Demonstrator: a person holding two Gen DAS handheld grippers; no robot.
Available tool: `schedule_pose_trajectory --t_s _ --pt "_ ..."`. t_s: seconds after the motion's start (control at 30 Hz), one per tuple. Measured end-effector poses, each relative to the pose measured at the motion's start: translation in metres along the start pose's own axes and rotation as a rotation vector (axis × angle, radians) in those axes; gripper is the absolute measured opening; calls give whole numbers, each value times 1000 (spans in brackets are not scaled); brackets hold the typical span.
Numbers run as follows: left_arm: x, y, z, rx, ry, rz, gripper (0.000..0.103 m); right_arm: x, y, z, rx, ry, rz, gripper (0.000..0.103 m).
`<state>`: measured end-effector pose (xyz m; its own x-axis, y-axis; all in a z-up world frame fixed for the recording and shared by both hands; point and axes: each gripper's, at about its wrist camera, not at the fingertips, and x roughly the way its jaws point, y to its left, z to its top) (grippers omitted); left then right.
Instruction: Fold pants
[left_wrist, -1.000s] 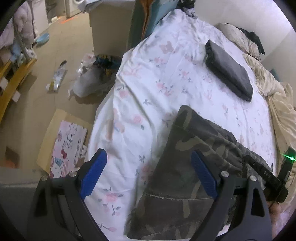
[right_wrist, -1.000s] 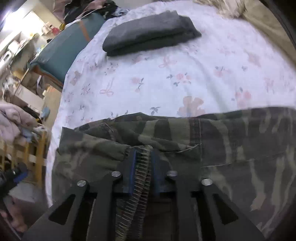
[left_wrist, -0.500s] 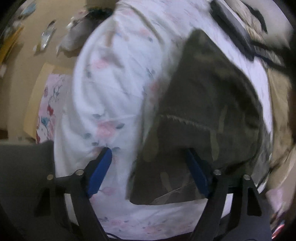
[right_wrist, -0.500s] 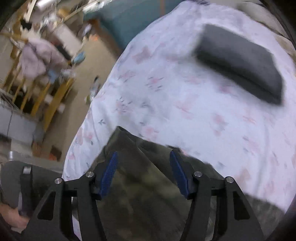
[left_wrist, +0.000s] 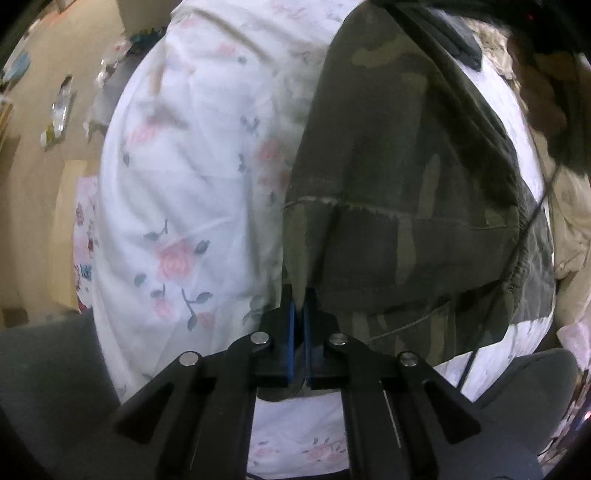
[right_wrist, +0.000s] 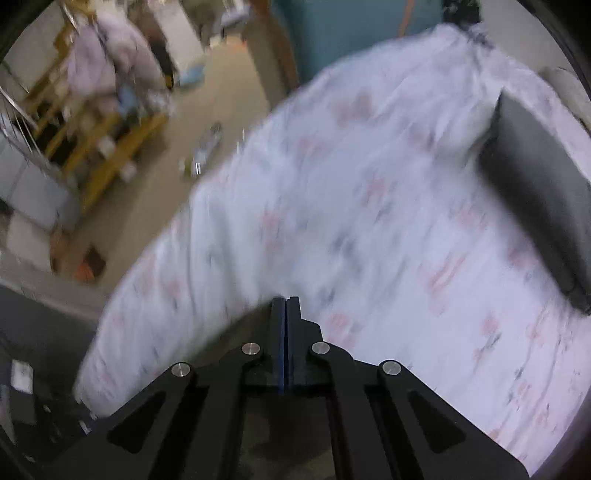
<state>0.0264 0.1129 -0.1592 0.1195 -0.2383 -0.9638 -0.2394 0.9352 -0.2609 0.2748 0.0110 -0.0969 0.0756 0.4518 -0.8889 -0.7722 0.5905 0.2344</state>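
Camouflage pants (left_wrist: 406, 177) lie on a bed (left_wrist: 184, 166) covered with a white sheet printed with pink roses; the garment occupies the near right part of the mattress, close to its edge. The cloth is a dull green, brown and dark olive pattern, already doubled over itself: an upper layer ends in a pale, frayed-looking seam running across the middle, and a lower layer shows beneath it with a gathered band at the right edge. The left hand-held gripper (left_wrist: 298, 310) points steeply down at the near left corner of the pants; its blue pads are drawn together with only a thin fold of the camouflage cloth pinched between them, so it is gripping the garment's edge. The right hand-held gripper (right_wrist: 285, 314), seen in a motion-blurred view, has its blue pads pressed flat against each other with no gap; dark cloth shows below its frame, but whether any of it is caught between the pads cannot be told. Beyond it, a folded dark grey garment (right_wrist: 535, 192) rests on the sheet, well apart from the pants. Beside the bed is a tan floor (left_wrist: 37, 184) with scattered items.
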Motion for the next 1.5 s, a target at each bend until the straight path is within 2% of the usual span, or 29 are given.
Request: schedule_pose_trajectory --t_s 0.03,0.1,0.2,0.3,0.37,0.43,0.53,0.6,0.63,0.67,0.7,0.73,0.77,0.83,0.87,0.9,0.97,1.07,1.17,1.23,1.3,1.37,1.43,1.47,1.5 --pt "1 -1 0 3 7 10 2 -1 -1 4 0 -5 -22 0" --pt "5 -1 1 -6 8 40 2 16 -1 5 -11 46 -45 0" --pt "5 0 4 -50 14 53 9 34 -8 -1 32 110 -66 1" --pt "4 -6 2 -40 7 77 12 -1 -17 -9 55 21 -77 9" --pt "0 -10 2 -14 -3 81 12 -29 -27 -20 84 -9 -79 10" --pt "1 -10 2 -6 -6 87 12 -60 -24 -45 75 -25 -99 10" --pt "0 -14 3 -18 -3 87 12 -73 0 -92 65 17 -12 10" --pt "2 -15 3 -7 7 96 12 -63 13 -124 70 67 39 8" --pt "2 -15 3 -2 10 97 11 -56 16 -132 62 92 22 6" --pt "3 -17 2 5 11 102 11 -45 17 -140 43 108 -59 2" --pt "4 -18 1 8 11 104 11 -36 10 -146 47 100 -195 0" --pt "6 -19 1 9 13 105 11 -32 -4 -149 83 73 -273 0" --pt "6 -20 0 11 12 112 11 -33 -15 -151 131 44 -303 0" --pt "5 -24 1 9 7 119 11 -52 -36 -156 268 -48 -260 0" --pt "4 -25 1 10 2 123 11 -66 -36 -159 297 -92 -252 1" --pt "1 -27 0 13 -5 126 11 -78 -33 -162 309 -121 -251 8" --pt "-7 -32 -2 28 -33 134 11 -100 -19 -175 325 -131 -221 8" --pt "-24 -43 -4 68 -109 155 14 -116 2 -202 370 -136 -111 8" --pt "-39 -53 -4 89 -176 146 24 -109 25 -224 389 -94 -61 8" --pt "-45 -61 -4 108 -204 151 24 -86 30 -240 412 -46 -103 0" --pt "-51 -69 -2 140 -227 172 28 -59 21 -252 446 -10 -134 0" --pt "-56 -75 -3 173 -250 215 51 -48 18 -257 461 -14 -108 0" --pt "-63 -74 -4 181 -286 268 67 -58 18 -254 475 -42 -91 0" --pt "-66 -71 -5 174 -309 288 74 -67 19 -255 480 -70 -75 1" --pt "-69 -67 -5 164 -327 297 76 -78 20 -258 484 -106 -63 8"
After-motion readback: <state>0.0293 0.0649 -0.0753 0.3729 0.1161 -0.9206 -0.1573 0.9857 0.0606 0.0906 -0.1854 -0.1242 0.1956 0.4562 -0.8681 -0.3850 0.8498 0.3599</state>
